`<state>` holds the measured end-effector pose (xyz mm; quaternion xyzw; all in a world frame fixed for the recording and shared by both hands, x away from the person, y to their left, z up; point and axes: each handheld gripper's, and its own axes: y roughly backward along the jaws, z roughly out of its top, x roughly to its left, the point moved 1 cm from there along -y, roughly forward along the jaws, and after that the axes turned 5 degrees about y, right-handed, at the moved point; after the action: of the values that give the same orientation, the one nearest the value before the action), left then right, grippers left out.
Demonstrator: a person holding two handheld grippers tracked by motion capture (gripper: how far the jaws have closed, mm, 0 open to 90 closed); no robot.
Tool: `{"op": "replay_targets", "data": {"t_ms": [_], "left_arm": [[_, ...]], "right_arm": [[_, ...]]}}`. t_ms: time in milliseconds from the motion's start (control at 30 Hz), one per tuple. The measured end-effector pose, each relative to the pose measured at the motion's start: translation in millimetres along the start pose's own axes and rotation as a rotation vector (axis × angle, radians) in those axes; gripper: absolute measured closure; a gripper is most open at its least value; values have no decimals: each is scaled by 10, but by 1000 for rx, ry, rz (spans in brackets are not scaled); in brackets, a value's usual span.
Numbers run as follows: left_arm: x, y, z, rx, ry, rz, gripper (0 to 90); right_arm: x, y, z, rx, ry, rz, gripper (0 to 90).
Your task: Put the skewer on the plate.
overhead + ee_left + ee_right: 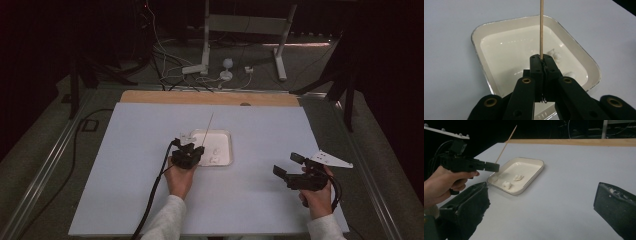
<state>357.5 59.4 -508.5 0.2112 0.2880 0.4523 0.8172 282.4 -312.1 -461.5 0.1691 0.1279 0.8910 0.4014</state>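
A thin wooden skewer (541, 27) sticks up and forward from my left gripper (541, 58), whose jaws are shut on its lower end. In the high view the left gripper (192, 150) hovers at the near left edge of a shallow white tray (227, 137); the skewer (207, 129) slants away over the tray. Two small white lumps (518, 177) (506, 185) lie in the tray (534, 162). My right gripper (288, 165) stands open to the right of the tray, above bare table, its fingers (616, 202) wide apart with nothing between them.
The tray rests near the middle of a white tabletop (125, 160) with a wooden strip (210, 97) along its far edge. Cables and a metal stand (245, 30) occupy the dark floor beyond the table.
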Motion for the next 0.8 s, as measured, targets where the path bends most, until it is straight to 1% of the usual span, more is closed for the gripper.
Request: {"op": "replay_targets", "data": {"t_ms": [233, 333, 400, 467, 600, 667, 700, 733, 800], "left_arm": [[9, -14, -67, 33, 30, -1, 890], [15, -20, -90, 43, 39, 3, 888], [15, -22, -98, 46, 41, 4, 888], [15, -26, -108, 51, 55, 0, 886], [8, -25, -132, 59, 52, 1, 848], [7, -29, -139, 60, 56, 9, 812], [9, -31, -139, 58, 59, 9, 776], [12, -28, -136, 52, 60, 7, 730], [12, -12, -121, 23, 66, -15, 629]], "right_arm": [[3, 16, 1, -1, 0, -1, 0], [2, 24, 5, -2, -1, -1, 0], [-3, 33, 9, -12, -13, 9, 0], [-5, 39, 10, -10, -11, 5, 0], [-15, 46, 6, -10, -15, 4, 0], [-13, 47, 10, -14, -15, 6, 0], [-9, 47, 11, -14, -15, 6, 0], [-7, 47, 12, -14, -13, 7, 0], [-4, 46, 12, -13, -12, 6, 0]]}}
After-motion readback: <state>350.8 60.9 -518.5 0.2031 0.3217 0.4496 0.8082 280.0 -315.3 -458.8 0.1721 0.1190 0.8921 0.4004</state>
